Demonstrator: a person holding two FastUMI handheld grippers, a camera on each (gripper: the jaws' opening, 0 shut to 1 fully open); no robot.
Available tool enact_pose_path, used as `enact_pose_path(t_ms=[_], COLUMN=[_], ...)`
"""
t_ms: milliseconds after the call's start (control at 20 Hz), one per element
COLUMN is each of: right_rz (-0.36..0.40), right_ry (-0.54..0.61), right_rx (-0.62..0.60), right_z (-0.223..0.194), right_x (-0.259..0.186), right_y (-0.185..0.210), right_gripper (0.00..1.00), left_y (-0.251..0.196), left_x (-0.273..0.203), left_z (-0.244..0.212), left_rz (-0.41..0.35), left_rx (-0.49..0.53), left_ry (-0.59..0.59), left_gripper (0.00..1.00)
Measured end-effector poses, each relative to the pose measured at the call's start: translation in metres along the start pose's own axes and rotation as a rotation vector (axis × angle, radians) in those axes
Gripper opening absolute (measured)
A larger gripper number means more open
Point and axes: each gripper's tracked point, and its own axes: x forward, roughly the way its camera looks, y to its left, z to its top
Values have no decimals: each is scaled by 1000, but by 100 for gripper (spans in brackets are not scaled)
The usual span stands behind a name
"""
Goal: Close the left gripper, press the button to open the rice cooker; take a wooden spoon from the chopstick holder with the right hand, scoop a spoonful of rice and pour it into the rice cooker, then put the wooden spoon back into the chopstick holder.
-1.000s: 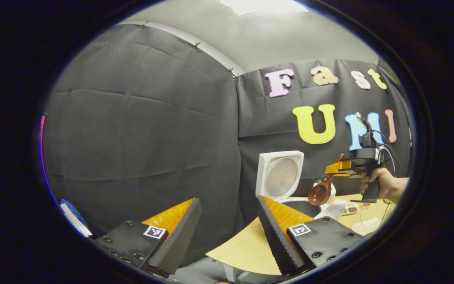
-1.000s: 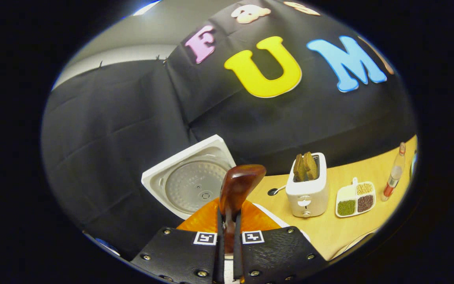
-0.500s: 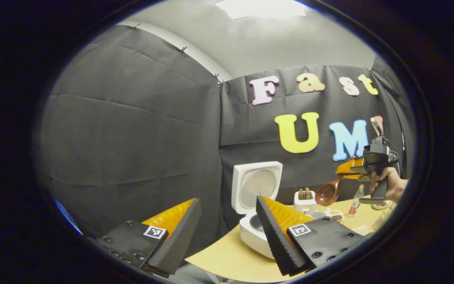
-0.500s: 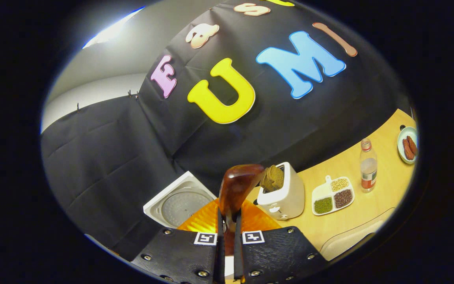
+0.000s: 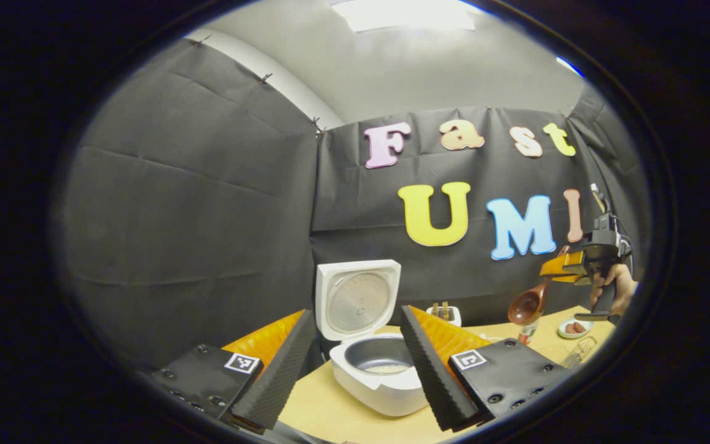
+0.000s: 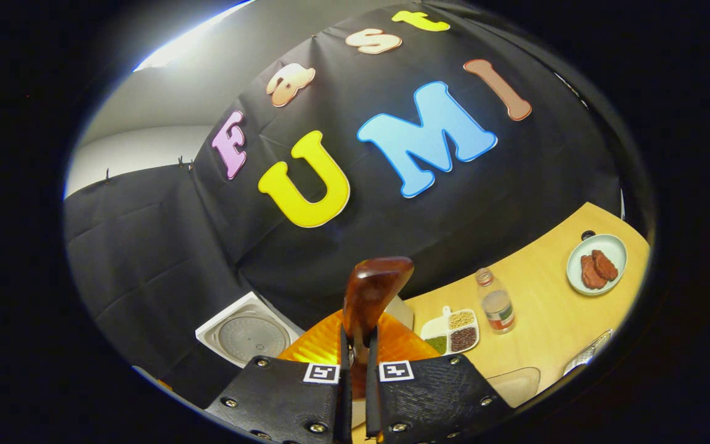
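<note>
Your desk (image 5: 330, 407) is pale wood, backed by black cloth, and the cooker (image 5: 379, 376) stands on it with its lid (image 5: 358, 299) swung up and its dark pot showing a little rice at the bottom. Your left tongs (image 5: 355, 370) are spread wide, one finger on each side of the cooker and touching nothing. Beyond the cooker, against the cloth, a toaster (image 5: 443, 313) holds two slices. Right of the cooker and raised above the desk, your right tongs (image 5: 561, 268) are held in your hand (image 5: 617, 290), and the spoon (image 5: 527, 305) hangs from them with its bowl tipped down, just above a bottle (image 5: 524, 333). In the right gripper view those tongs (image 6: 355, 370) are clamped narrow on the spoon's handle, the bowl (image 6: 373, 290) rising straight ahead. Further right of the cooker's lid (image 6: 247, 336) lie a divided dish (image 6: 453, 333) of grains, the bottle (image 6: 497, 302), then a plate (image 6: 598, 262) with two dark red pieces.
</note>
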Motion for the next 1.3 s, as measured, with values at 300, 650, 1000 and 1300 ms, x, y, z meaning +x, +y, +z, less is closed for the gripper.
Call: enact_pose_path(t_ms=[300, 650, 1000, 1300], right_rz=[-88, -197, -305, -381], right_ry=[-34, -61, -58, -8], right_rx=[-18, -13, 2, -8], right_z=[30, 49, 46, 17], right_x=[-41, -81, -117, -137], right_y=[-64, -136, -201, -245], right_gripper=[9, 9, 9, 9], left_y=[-45, -92, -130, -153], left_x=[0, 0, -2, -4], left_z=[12, 18, 20, 24], left_rz=[-57, -127, -180, -211], left_rx=[-12, 0, 14, 42], left_ry=[-19, -30, -22, -23], left_gripper=[97, 97, 96, 96])
